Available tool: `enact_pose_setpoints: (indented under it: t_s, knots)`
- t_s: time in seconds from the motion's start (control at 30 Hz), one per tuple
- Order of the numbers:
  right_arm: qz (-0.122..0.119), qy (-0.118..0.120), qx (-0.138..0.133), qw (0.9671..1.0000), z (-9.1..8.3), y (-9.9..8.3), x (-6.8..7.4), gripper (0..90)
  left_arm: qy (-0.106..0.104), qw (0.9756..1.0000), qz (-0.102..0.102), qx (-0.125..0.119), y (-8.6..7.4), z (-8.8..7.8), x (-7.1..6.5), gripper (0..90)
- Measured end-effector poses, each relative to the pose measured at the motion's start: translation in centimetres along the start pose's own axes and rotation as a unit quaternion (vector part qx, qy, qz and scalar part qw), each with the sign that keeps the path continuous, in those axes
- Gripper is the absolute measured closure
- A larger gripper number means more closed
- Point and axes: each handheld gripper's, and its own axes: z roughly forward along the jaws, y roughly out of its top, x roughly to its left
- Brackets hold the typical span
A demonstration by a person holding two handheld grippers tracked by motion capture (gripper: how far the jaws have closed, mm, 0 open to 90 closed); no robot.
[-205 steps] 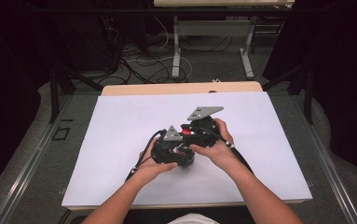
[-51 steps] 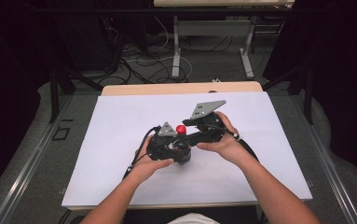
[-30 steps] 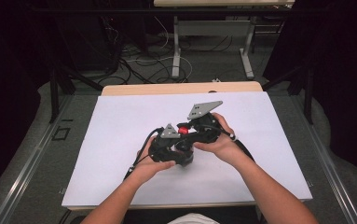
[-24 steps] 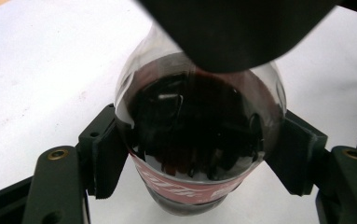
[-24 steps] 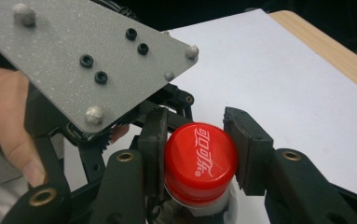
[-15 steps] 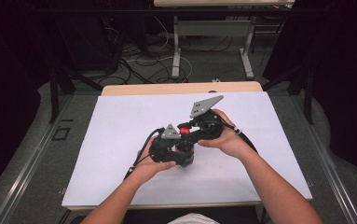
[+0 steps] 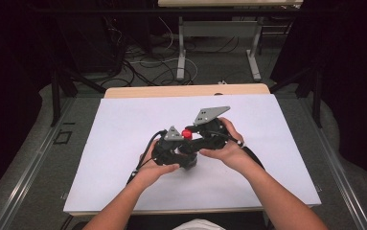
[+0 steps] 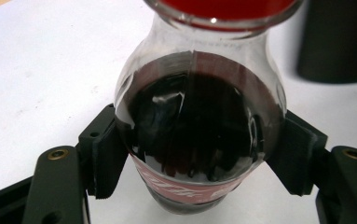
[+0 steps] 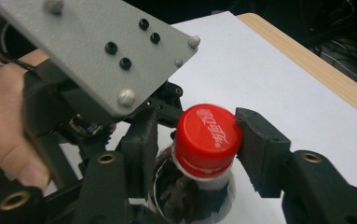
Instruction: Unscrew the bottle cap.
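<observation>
White table [image 7: 123,124]: left gripper [image 8: 190,186] pinching bottle [image 8: 195,130]; right gripper [image 9: 192,144] just loosened around cap [image 9: 207,137]

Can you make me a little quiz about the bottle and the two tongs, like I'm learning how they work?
1. Pick one. The left tongs squeeze the bottle on: A its cap, B its round body, C its bottom.
2. True or false: the bottle's cap is blue.
3. Fill in: the right tongs stand around the ___.

Key
1. B. Both pads press on the round body, just above the red label.
2. False. The cap is red.
3. Cap. The jaws of these tongs have just been opening. One pad touches the cap's edge and the other seems a little apart from it.
</observation>
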Motion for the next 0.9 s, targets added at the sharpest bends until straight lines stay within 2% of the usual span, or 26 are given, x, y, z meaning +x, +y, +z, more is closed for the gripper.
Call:
enact_pose_setpoints:
  t_s: [0.07, 0.2, 0.27, 0.43, 0.5, 0.53, 0.57, 0.63, 0.67, 0.77, 0.8, 0.9]
  knots:
    - [0.015, -0.001, -0.004, 0.9999, 0.2, 0.1, 0.2, 53.0, 0.001, 1.0, 0.006, 0.001, 0.0, 0.0, -0.2, 30.1]
    - [0.005, 0.001, 0.002, 1.0, 0.3, 0.2, -0.2, 58.8, 0.0, 1.0, 0.007, 0.002, 0.1, 0.1, -0.3, 30.1]
    - [0.011, 0.004, -0.004, 0.9999, 0.4, 0.3, -0.4, 60.3, -0.001, 1.0, 0.005, 0.002, 0.0, 0.1, -0.3, 30.1]
    - [-0.002, 0.038, 0.003, 0.9993, 0.4, 0.4, -1.3, 60.9, -0.003, 1.0, 0.007, -0.001, 0.0, 0.1, -0.3, 30.1]
    - [0.006, 0.051, 0.002, 0.9987, 0.3, 0.4, -1.7, 61.0, -0.01, 0.9999, 0.007, -0.001, 0.0, 0.0, -0.3, 30.1]
    - [0.013, 0.06, 0.009, 0.9981, 0.2, 0.4, -1.8, 61.0, -0.016, 0.9998, 0.009, 0.005, 0.1, -0.1, -0.3, 30.1]
    - [0.005, 0.067, 0.007, 0.9977, 0.2, 0.5, -2.0, 61.1, -0.011, 0.9999, 0.007, -0.002, 0.0, 0.1, -0.3, 30.1]
    - [-0.01, 0.063, -0.006, 0.998, -0.1, 0.7, -2.0, 61.2, -0.007, 0.9999, 0.012, -0.002, -0.1, 0.2, -0.2, 30.1]
    - [-0.012, 0.065, -0.006, 0.9978, -0.4, 0.9, -2.1, 61.2, -0.009, 0.9999, 0.005, 0.001, -0.1, 0.3, -0.2, 30.1]
    - [-0.017, 0.055, -0.001, 0.9983, -0.9, 1.2, -2.1, 61.1, -0.006, 0.9999, 0.008, -0.003, -0.1, 0.2, 0.0, 30.1]
    - [-0.018, 0.059, -0.002, 0.9981, -1.0, 1.2, -2.2, 61.1, -0.004, 1.0, 0.007, -0.005, -0.1, 0.2, 0.0, 30.1]
    - [-0.026, 0.046, -0.005, 0.9986, -1.2, 1.2, -2.0, 61.1, -0.002, 1.0, 0.005, -0.006, -0.1, 0.1, 0.2, 30.0]
